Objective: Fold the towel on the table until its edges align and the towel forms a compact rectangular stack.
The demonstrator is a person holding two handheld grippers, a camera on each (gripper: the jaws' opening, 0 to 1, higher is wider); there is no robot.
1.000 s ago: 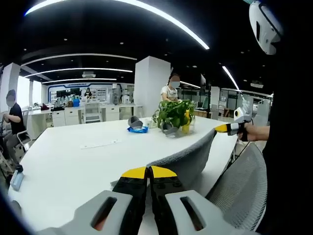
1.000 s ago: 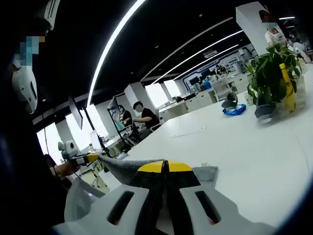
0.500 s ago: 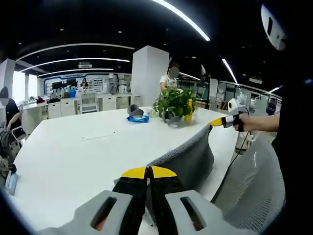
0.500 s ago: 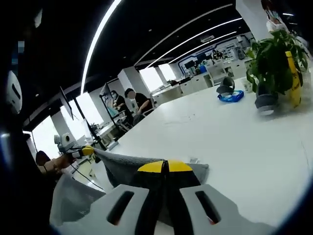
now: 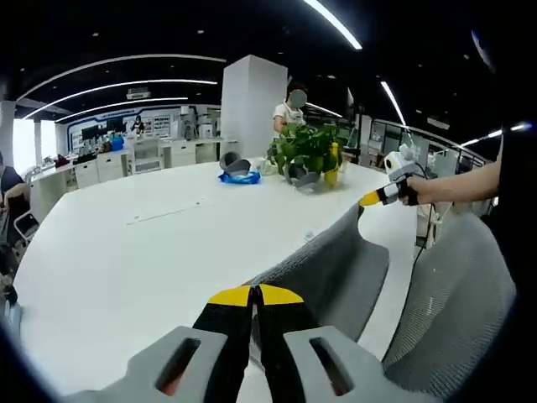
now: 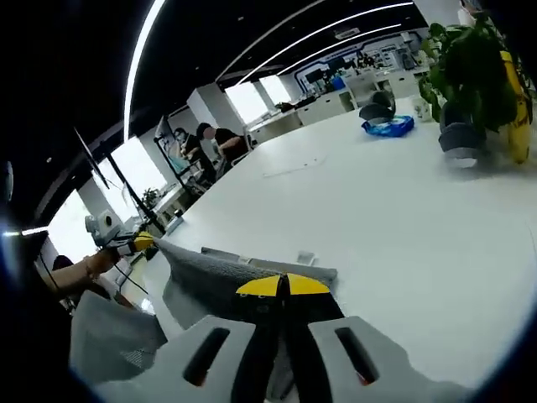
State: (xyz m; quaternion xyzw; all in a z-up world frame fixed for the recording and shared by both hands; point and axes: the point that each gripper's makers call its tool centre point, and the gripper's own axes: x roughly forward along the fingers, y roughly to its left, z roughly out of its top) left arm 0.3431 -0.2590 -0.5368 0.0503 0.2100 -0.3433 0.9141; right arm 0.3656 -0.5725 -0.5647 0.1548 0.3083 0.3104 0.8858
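Two grippers, left (image 5: 254,295) and right (image 6: 284,285), fingers clenched on grey knit towel (image 5: 336,264), smooth white table (image 5: 143,252).

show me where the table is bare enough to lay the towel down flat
The white table is bare across the wide stretch between the grey towel and the blue packet. It is crowded at the far end around the potted plant.

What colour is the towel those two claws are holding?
Grey; the towel shows best in the left gripper view.
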